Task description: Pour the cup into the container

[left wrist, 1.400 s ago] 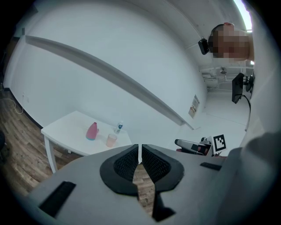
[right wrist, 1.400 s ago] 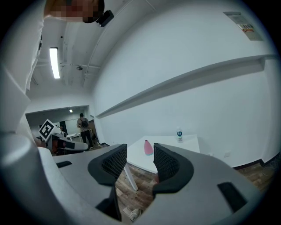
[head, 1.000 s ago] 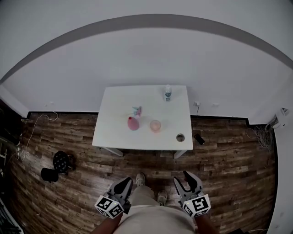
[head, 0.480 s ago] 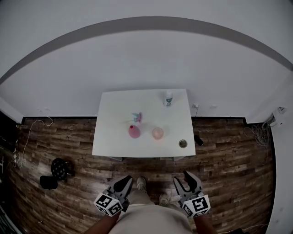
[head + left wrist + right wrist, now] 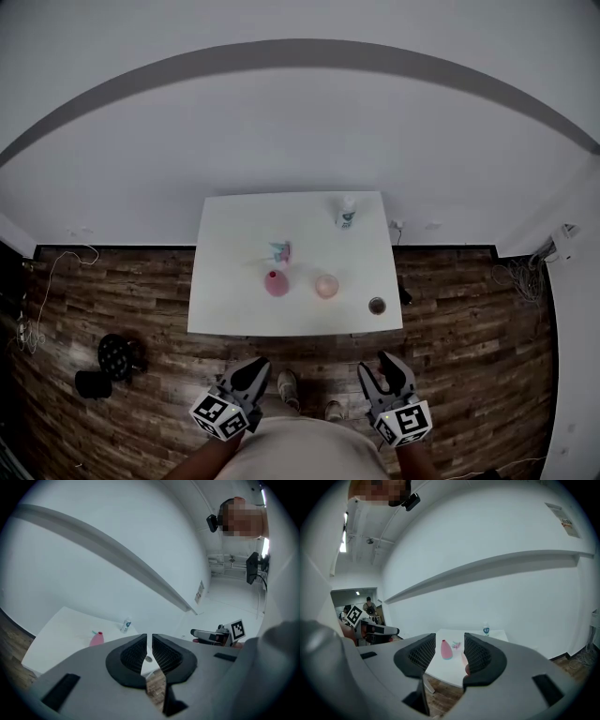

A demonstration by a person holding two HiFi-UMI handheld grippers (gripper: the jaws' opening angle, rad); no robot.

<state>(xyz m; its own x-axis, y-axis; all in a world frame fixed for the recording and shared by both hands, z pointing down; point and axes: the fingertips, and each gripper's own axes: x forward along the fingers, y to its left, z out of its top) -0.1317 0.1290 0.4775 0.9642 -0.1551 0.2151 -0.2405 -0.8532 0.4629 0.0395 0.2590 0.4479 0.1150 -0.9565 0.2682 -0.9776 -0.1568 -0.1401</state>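
Observation:
On a white table [image 5: 225,281] ahead stand a pink bottle-shaped container [image 5: 276,283], a translucent pink cup [image 5: 326,286] and a small dark round cup [image 5: 377,306]. Both grippers hang low in the head view, well short of the table. My left gripper [image 5: 255,367] is shut with only a thin slit between its jaws and nothing in it [image 5: 150,639]. My right gripper [image 5: 384,364] stands open and empty [image 5: 450,641]; the pink container [image 5: 446,649] shows far off through its gap. The left gripper view catches the pink container [image 5: 97,639] too.
A white bottle [image 5: 346,214] stands at the table's far right, and a teal item [image 5: 279,251] lies behind the pink container. On the wooden floor at the left are black objects [image 5: 117,352] and cables. My shoes [image 5: 286,384] show between the grippers. A white wall runs behind the table.
The table and its objects have slid down the head view, closer to me, as I walk toward it. Both grippers keep their places at the bottom of the view.

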